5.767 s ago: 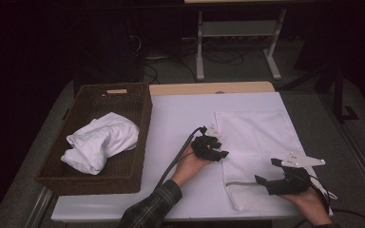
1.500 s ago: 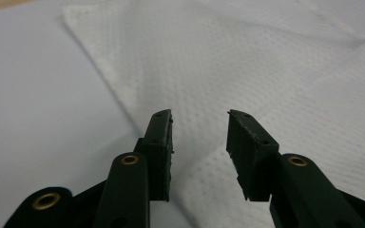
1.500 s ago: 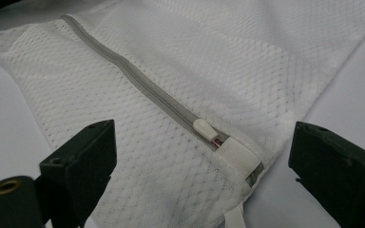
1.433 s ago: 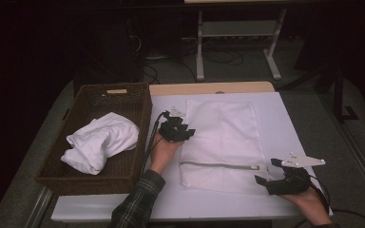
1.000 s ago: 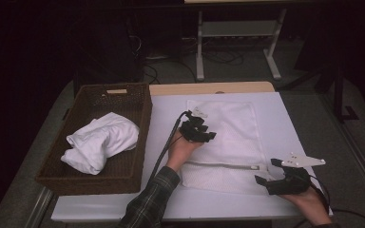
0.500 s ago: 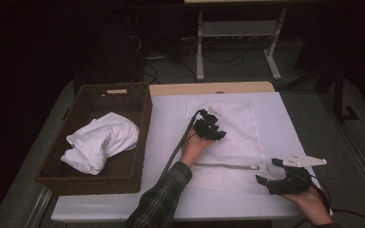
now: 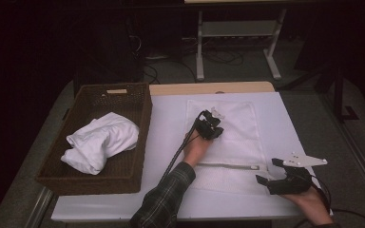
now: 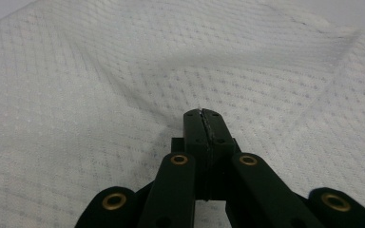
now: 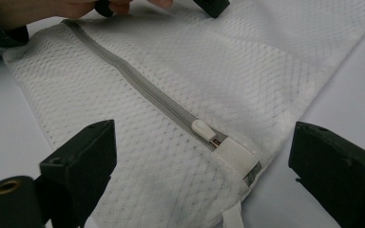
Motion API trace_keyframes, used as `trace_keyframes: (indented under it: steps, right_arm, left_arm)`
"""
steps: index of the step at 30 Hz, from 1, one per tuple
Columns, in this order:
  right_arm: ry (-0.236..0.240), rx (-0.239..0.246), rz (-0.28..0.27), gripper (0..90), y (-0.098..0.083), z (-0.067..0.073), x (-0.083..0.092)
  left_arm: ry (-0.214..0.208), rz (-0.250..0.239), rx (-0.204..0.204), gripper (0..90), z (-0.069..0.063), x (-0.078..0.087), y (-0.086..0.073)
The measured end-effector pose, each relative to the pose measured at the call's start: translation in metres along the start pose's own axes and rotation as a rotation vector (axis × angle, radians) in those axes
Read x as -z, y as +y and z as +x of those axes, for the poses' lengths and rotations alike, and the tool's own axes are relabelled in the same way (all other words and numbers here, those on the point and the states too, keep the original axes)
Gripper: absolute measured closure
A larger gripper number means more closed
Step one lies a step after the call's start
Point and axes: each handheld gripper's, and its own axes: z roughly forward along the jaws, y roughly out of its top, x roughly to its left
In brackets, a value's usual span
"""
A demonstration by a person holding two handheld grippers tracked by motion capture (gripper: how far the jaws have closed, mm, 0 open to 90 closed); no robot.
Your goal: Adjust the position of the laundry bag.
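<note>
Left hand-held gripper [image 8: 203, 113] just closed, pinching the white mesh laundry bag [image 7: 233, 137] on the bench [image 7: 168, 123], right hand-held gripper [image 9: 199, 156] spread wide around the zipper pull [image 9: 203, 128].

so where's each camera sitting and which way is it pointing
High view: above the person's side, looking forward and down on the table; both forearms and claws enter from below.
Left gripper view: on the left claw, jaws together on the mesh laundry bag.
Right gripper view: on the right claw, open, facing the zipper pull.
All share the bag.
</note>
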Motion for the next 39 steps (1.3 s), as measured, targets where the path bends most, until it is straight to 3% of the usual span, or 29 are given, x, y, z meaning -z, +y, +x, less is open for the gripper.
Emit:
trace_keyframes:
  steps: [2, 7, 8, 10, 14, 15, 16, 19, 22, 24, 27, 29, 33, 36, 39]
  right_arm:
    - [-0.001, 0.0, 0.001, 8.3, 0.0, 0.0, 0.0]
    - [-0.002, -0.004, -0.003, 8.3, 0.0, -0.001, 0.001]
    - [-0.002, -0.003, -0.003, 8.3, 0.0, -0.001, 0.001]
    - [-0.003, -0.006, -0.003, 8.3, 0.0, -0.002, 0.001]
    - [-0.001, -0.004, -0.002, 8.3, 0.0, -0.001, 0.001]
    - [-0.001, -0.005, -0.002, 8.3, 0.0, -0.001, 0.001]
    - [-0.001, -0.004, -0.002, 8.3, 0.0, -0.001, 0.001]
    - [-0.002, -0.004, 0.001, 8.4, 0.0, -0.001, 0.0]
    - [-0.002, -0.005, 0.003, 8.4, 0.0, -0.001, 0.0]
    - [-0.002, -0.005, -0.004, 8.4, 0.0, -0.001, 0.001]
    - [-0.003, -0.005, -0.003, 8.4, 0.0, -0.002, 0.002]
    - [-0.002, -0.008, -0.005, 8.4, 0.0, -0.002, 0.002]
    - [-0.001, -0.006, -0.005, 8.4, 0.0, -0.002, 0.002]
    - [-0.001, -0.011, -0.007, 8.4, -0.001, -0.002, 0.002]
    - [-0.003, -0.011, -0.005, 8.4, -0.001, -0.002, 0.002]
  left_arm:
    - [-0.01, -0.006, 0.027, 90.0, 0.002, 0.0, 0.0]
    - [0.006, -0.008, 0.037, 90.0, 0.004, 0.002, 0.0]
    - [0.033, 0.0, 0.046, 90.0, 0.009, 0.004, -0.002]
    - [0.031, -0.002, 0.077, 90.0, 0.017, 0.007, -0.004]
    - [0.015, -0.021, 0.098, 90.0, 0.023, 0.011, -0.005]
    - [-0.019, -0.048, 0.109, 90.0, 0.023, 0.012, -0.003]
    - [-0.017, -0.058, 0.103, 89.8, 0.021, 0.012, -0.002]
    - [-0.017, -0.06, 0.09, 76.5, 0.016, 0.007, 0.003]
    - [-0.008, -0.049, 0.081, 73.7, 0.015, 0.004, 0.004]
    - [0.001, -0.027, 0.078, 73.0, 0.014, -0.008, 0.007]
    - [0.025, -0.03, 0.051, 89.8, 0.011, -0.01, 0.007]
    - [0.033, -0.023, 0.04, 90.0, 0.009, -0.011, 0.008]
    - [0.027, -0.023, 0.058, 90.0, 0.012, -0.009, 0.007]
    - [0.069, -0.015, 0.044, 90.0, 0.014, -0.005, 0.008]
    - [0.078, -0.023, 0.068, 90.0, 0.024, 0.0, 0.007]
